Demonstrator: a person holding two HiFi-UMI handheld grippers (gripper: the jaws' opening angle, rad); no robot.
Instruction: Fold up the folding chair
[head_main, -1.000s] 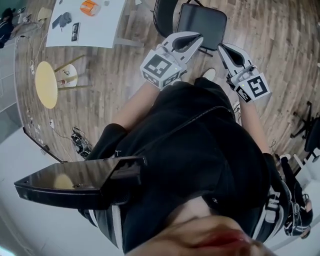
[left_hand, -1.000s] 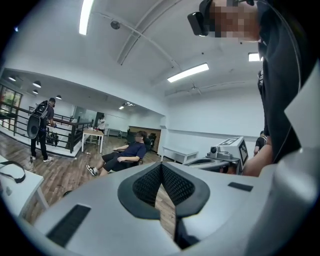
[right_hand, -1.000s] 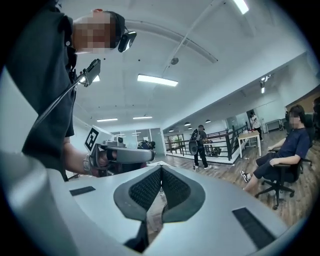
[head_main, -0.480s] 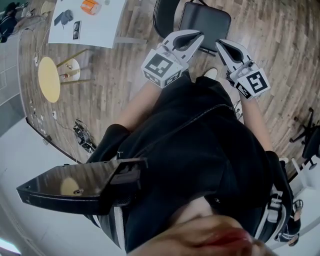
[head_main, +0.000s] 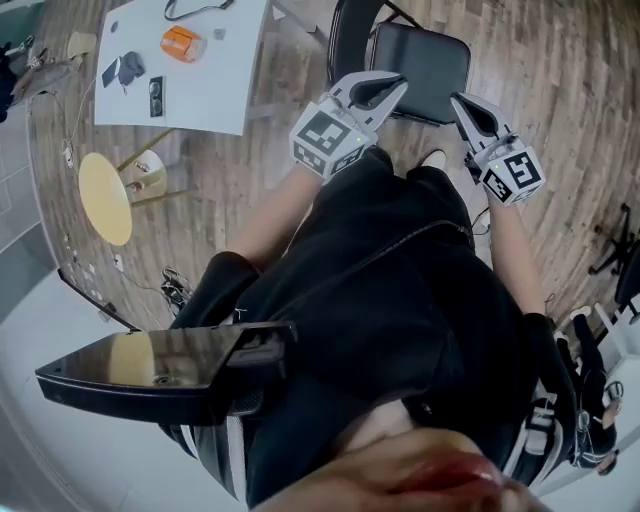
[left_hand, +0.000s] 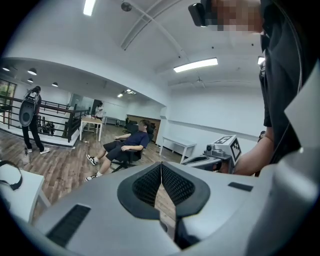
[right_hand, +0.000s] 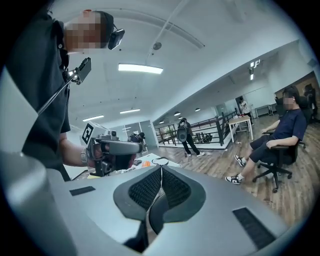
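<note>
**Operator:** Report the left side.

**Inspector:** White table (head_main: 190, 95) stands on the wood floor. Left gripper (head_main: 396, 82): jaws clenched together, nothing between them.

**Operator:** Where is the folding chair?

**Inspector:** Folding chair (head_main: 420, 58) stands unfolded on the floor ahead of the person. In the head view it lies beyond and between both gripper tips.

**Operator:** And the right side?

**Inspector:** Right gripper (head_main: 458, 98): jaws pressed together, empty.

A black folding chair (head_main: 420, 55) stands unfolded on the wooden floor, its seat level.
</note>
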